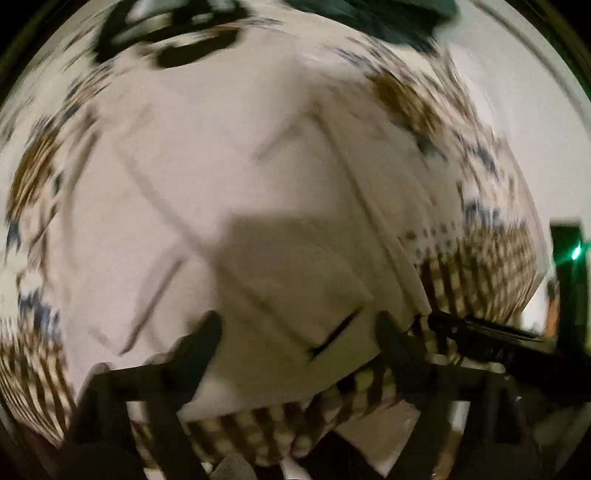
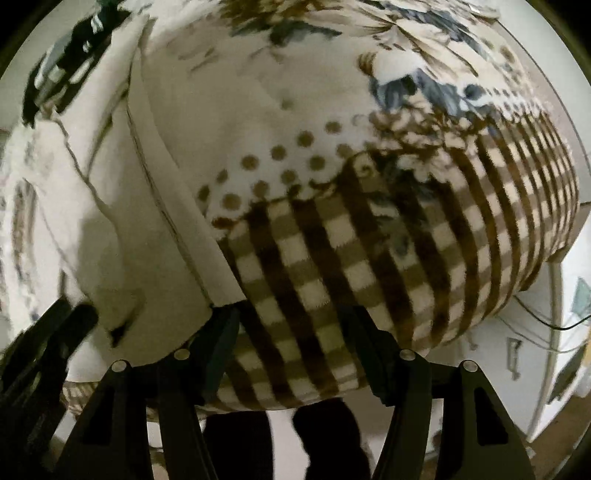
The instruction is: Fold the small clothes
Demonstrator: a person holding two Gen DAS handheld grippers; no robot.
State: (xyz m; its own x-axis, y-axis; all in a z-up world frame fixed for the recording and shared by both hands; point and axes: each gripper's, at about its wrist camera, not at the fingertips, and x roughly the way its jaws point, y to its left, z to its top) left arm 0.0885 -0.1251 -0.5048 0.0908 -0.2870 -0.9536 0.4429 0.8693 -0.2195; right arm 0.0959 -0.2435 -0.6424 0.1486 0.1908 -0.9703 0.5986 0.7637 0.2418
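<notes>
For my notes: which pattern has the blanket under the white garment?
Brown-and-cream checks with dots and blue flowers on the blanket, clearest in the right wrist view.

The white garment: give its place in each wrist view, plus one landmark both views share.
Left wrist view: the white garment fills the centre, spread flat on the patterned blanket, its near edge between the left hand-held gripper's open jaws.
Right wrist view: it lies at left, its corner by the right hand-held gripper's left finger.
Shared landmark: the blanket's brown checked border.

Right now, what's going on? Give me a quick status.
Left gripper open over the white garment. Right gripper open at its edge. Garment flat on the blanket. Dark clothes beyond, not blocking.
</notes>
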